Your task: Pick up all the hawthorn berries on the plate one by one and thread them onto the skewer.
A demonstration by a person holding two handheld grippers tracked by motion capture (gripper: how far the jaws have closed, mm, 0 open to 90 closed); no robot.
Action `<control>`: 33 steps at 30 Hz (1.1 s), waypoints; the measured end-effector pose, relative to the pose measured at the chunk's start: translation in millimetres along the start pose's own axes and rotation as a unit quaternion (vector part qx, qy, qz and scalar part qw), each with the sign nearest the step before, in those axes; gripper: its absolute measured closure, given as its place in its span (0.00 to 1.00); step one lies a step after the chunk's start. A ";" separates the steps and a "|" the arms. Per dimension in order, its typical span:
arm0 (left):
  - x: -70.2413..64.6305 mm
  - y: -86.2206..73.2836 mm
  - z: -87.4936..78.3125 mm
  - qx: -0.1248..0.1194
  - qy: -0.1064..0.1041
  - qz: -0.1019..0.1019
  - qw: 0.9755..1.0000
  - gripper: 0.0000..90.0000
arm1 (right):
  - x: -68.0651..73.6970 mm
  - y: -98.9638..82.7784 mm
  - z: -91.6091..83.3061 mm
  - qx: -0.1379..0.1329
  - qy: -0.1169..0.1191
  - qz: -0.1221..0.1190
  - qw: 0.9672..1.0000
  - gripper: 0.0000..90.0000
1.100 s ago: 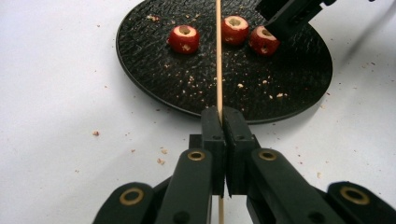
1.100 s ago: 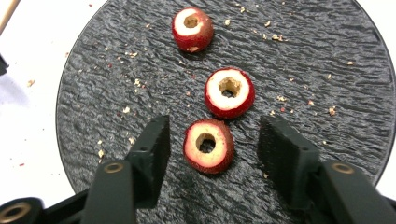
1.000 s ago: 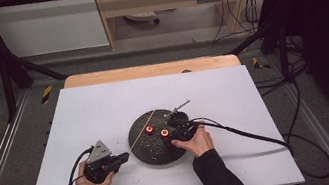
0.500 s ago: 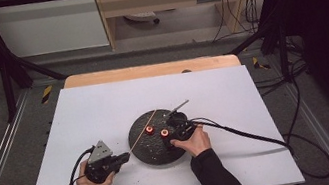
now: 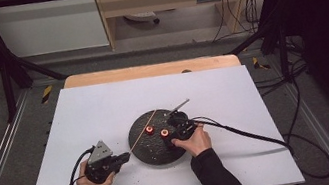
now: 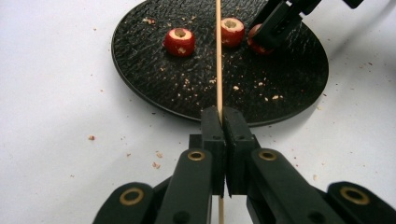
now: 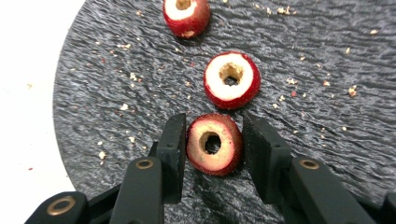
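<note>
The left gripper [image 6: 223,119] has its jaws pressed together on a thin wooden skewer [image 6: 218,56], which runs forward from the pads out over the near edge of the round black plate [image 6: 140,70]; the gripper itself sits off the plate on the white board [image 5: 85,116], with bare surface on its left. The right gripper [image 7: 214,142] stands over the plate, and its jaws have just been closing: they now pinch a cored red fruit [image 7: 214,144] that rests on the dark surface. A second cored fruit [image 7: 231,80] lies just beyond it, close but apart, and a third [image 7: 187,16] farther on near the plate's rim. Crumbs dot the plate and the board.
</note>
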State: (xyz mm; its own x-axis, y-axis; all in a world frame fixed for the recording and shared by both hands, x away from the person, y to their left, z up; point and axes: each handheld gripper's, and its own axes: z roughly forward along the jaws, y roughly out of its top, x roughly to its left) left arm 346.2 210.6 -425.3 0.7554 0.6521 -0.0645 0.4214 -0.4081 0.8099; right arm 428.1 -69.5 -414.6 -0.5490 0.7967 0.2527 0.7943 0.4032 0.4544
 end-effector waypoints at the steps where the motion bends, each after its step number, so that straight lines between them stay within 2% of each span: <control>1: 0.0 -0.1 0.0 -0.001 0.001 -0.001 1.000 0.98 | 0.2 0.3 -3.1 -0.008 0.001 0.000 1.000 0.69; 8: -2.5 -0.1 0.5 -0.006 0.001 -0.005 1.000 0.98 | -0.3 0.3 -23.6 -0.051 0.016 -0.003 0.999 0.69; 13: -4.3 0.4 1.4 -0.008 0.002 -0.002 1.000 0.98 | -4.8 -5.1 -35.7 -0.086 0.034 -0.002 0.996 0.69; 19: -4.9 0.9 1.0 -0.010 0.003 -0.002 1.000 0.98 | -11.9 -13.7 -45.2 -0.128 0.050 0.004 0.990 0.69; 25: -9.3 1.5 3.4 -0.012 -0.001 0.001 1.000 0.98 | -18.8 -22.4 -52.4 -0.189 0.071 0.021 0.979 0.69; 26: -10.1 1.6 3.8 -0.012 -0.001 0.001 1.000 0.98 | -19.9 -23.7 -53.1 -0.199 0.074 0.025 0.977 0.69; 27: -10.4 1.6 4.1 -0.013 -0.001 0.001 1.000 0.98 | -22.1 -26.0 -54.4 -0.218 0.081 0.035 0.972 0.69; 28: -11.1 1.5 4.2 -0.014 -0.001 0.001 1.000 0.98 | -22.1 -26.0 -54.4 -0.218 0.081 0.035 0.972 0.69; 31: -12.7 1.4 4.1 -0.016 0.000 0.003 1.000 0.98 | -25.5 -29.3 -55.2 -0.247 0.087 0.044 0.964 0.69; 33: -13.9 1.8 4.7 -0.018 -0.001 0.002 1.000 0.98 | -26.5 -31.2 -55.1 -0.259 0.092 0.050 0.960 0.69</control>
State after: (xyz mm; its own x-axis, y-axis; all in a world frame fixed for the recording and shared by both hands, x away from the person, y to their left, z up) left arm 338.8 197.8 -425.7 0.7586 0.6486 -0.0623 0.3996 -0.3876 0.8307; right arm 403.6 -128.0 -388.4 -0.5507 0.7078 0.4425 0.6354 0.0116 0.7721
